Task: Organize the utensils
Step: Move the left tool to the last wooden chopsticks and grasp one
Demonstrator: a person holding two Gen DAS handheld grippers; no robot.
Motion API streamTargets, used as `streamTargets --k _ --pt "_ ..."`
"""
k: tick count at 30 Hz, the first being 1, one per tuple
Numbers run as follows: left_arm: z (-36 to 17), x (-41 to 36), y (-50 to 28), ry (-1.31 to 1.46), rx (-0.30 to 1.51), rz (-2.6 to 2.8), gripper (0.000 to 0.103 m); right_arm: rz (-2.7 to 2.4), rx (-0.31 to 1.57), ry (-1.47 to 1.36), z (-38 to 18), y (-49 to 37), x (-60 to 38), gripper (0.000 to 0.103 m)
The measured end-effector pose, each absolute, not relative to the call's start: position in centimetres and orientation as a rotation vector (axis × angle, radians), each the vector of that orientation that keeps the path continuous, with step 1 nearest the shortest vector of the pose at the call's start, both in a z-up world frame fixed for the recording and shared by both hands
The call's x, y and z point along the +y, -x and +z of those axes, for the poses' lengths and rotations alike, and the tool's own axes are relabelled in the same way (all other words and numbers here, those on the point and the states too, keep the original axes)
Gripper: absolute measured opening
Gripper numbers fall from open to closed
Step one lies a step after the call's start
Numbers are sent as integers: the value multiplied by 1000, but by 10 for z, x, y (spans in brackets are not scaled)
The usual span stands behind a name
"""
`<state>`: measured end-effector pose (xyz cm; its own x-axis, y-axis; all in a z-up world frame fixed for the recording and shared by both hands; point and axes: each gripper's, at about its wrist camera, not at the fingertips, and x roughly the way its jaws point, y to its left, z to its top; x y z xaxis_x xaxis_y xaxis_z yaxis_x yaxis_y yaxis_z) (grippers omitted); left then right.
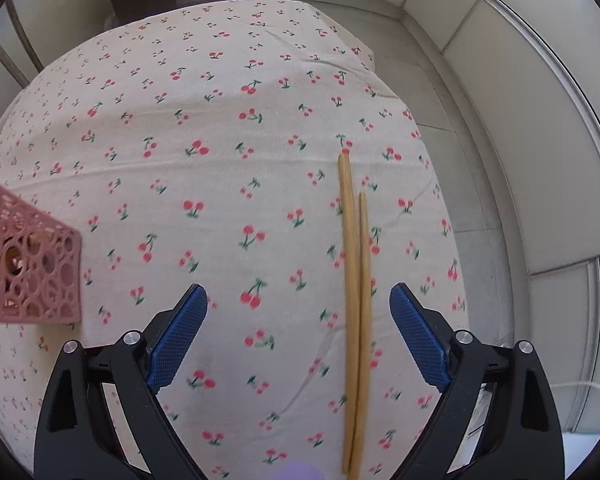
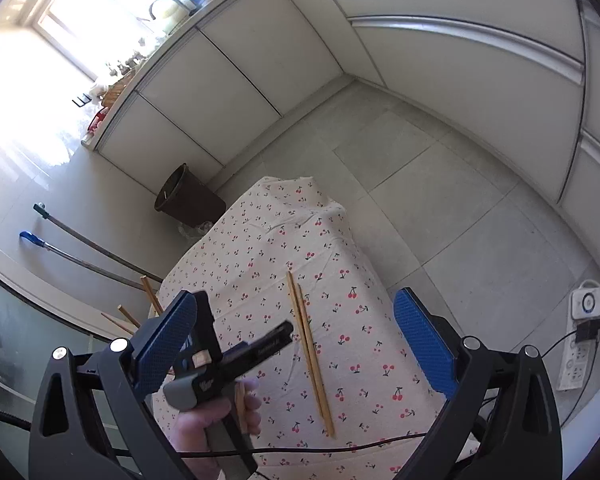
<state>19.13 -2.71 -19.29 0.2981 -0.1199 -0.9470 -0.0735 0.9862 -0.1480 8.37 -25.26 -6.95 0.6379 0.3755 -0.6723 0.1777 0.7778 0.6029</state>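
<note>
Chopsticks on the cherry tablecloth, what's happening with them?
A person holds a gripper in each hand to tidy utensils. Two wooden chopsticks lie side by side on the cherry tablecloth. The left gripper hangs open above them, gripping nothing. The right gripper is open too, farther back. A pink basket with other sticks inside sits at the left.

Counter under cherry-print cloth (image 1: 228, 128), centre frame. Brown bin (image 2: 188, 196) on the grey tile floor (image 2: 460, 184) past its far end, upper left in the left wrist view. Two metal poles (image 2: 84, 248) lean left. White cabinets (image 2: 236, 80) behind. White power strip (image 2: 580, 344) on floor, right edge; bright window (image 2: 60, 12) upper left.
</note>
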Motion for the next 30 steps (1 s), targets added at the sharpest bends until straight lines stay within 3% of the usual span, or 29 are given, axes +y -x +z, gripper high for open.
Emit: streamTargets --k 7,12,22,30 --pt "-208 -42 -240 224 1313 22 60 73 910 -662 -75 -93 -257 96" --pt "-211 -47 -256 177 1305 48 56 66 933 -695 -82 -97 -259 96" --pt "-214 -61 -245 9 1239 -6 9 44 997 -640 -98 -108 -249 96" --pt "-198 -29 -154 -38 1221 -124 6 27 1120 -460 -145 -148 -202 96"
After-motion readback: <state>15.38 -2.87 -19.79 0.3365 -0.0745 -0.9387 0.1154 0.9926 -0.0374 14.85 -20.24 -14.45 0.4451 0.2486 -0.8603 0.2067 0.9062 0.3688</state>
